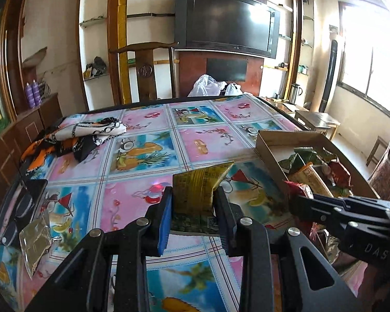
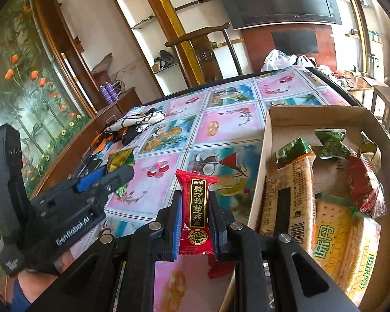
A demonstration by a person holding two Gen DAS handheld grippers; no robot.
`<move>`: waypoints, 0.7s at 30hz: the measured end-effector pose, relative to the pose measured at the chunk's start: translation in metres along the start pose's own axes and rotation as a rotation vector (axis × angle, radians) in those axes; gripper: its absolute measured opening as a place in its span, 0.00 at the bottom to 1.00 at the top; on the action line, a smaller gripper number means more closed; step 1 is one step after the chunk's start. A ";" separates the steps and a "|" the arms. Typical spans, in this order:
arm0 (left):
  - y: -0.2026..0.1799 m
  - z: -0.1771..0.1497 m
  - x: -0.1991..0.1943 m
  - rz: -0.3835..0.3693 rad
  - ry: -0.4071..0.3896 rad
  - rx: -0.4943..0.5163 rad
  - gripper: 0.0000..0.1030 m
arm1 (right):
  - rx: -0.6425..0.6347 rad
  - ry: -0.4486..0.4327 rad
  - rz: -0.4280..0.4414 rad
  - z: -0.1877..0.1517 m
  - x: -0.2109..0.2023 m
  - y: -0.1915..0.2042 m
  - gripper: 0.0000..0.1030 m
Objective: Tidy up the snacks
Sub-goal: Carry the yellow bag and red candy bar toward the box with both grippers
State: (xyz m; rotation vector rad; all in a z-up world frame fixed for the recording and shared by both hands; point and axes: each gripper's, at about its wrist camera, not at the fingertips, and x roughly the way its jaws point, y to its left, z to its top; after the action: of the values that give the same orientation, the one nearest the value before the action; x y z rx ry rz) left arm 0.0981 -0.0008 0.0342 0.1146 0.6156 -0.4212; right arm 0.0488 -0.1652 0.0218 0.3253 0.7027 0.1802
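While clear of the patterned surface (image 1: 148,140), left claw (image 1: 193,217) clamped on a yellow-green snack packet (image 1: 197,187), right claw (image 2: 195,223) clenched on a red wrapped sweet (image 2: 196,202); mid-carry, probably; next: over the cardboard box (image 2: 266,140), then release among the biscuit packs (image 2: 288,195)

Between your left gripper's (image 1: 193,218) blue pads (image 1: 164,225) sits a gold-and-green snack packet (image 1: 199,191). Your right gripper (image 2: 195,223) holds a red packet (image 2: 196,208) with a black, gold-lettered label. The tablecloth (image 1: 143,140) shows pink and blue fruit squares. At right, the brown cardboard box (image 2: 269,140) holds green, red, yellow and beige wrappers.
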 end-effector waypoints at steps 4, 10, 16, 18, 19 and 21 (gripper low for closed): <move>-0.006 -0.003 0.000 0.028 -0.014 0.036 0.29 | -0.006 -0.003 -0.001 0.000 -0.002 0.001 0.19; -0.015 -0.005 -0.005 0.064 -0.050 0.083 0.29 | -0.008 -0.005 -0.001 -0.001 -0.002 0.002 0.19; -0.024 -0.006 -0.008 0.105 -0.088 0.134 0.29 | -0.007 -0.006 -0.002 -0.001 -0.002 0.002 0.19; -0.026 -0.006 -0.009 0.114 -0.097 0.147 0.29 | -0.007 -0.005 -0.003 -0.001 -0.002 0.002 0.19; -0.027 -0.006 -0.009 0.120 -0.102 0.156 0.29 | -0.006 -0.006 -0.004 -0.001 -0.002 0.002 0.19; -0.028 -0.006 -0.010 0.130 -0.109 0.169 0.29 | -0.006 -0.005 -0.003 -0.001 -0.001 0.002 0.19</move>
State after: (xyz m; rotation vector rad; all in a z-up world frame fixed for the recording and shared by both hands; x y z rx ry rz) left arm 0.0757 -0.0215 0.0352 0.2895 0.4614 -0.3504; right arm 0.0469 -0.1639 0.0224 0.3183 0.6978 0.1783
